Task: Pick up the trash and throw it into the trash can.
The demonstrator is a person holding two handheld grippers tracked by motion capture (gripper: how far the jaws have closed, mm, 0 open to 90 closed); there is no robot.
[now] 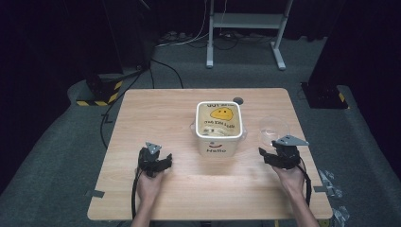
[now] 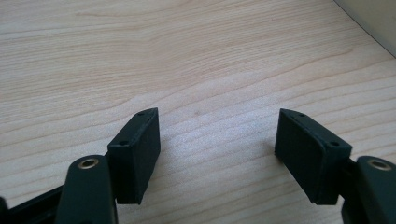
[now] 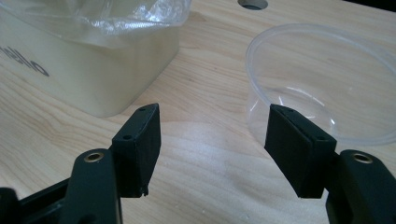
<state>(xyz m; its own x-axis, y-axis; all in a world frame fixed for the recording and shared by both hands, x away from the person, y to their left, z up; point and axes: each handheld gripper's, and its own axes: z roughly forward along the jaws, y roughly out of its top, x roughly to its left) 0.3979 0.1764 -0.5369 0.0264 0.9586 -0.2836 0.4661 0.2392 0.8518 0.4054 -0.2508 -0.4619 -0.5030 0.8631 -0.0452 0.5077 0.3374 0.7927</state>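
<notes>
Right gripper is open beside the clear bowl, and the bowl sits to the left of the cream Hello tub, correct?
Not quite. The clear bowl sits to the right of the Hello tub, as the high view shows. The rest holds: the right gripper is open, its jaws apart over bare wood with the bowl just beyond.

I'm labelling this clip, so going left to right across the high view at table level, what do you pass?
left gripper → cream container marked Hello → clear plastic bowl, with the right gripper open just before it.

Dark room, grey carpet floor (image 1: 56,156), white metal frame (image 1: 246,21), cables (image 1: 189,40), perhaps a hazard-striped base (image 1: 101,92)
</notes>
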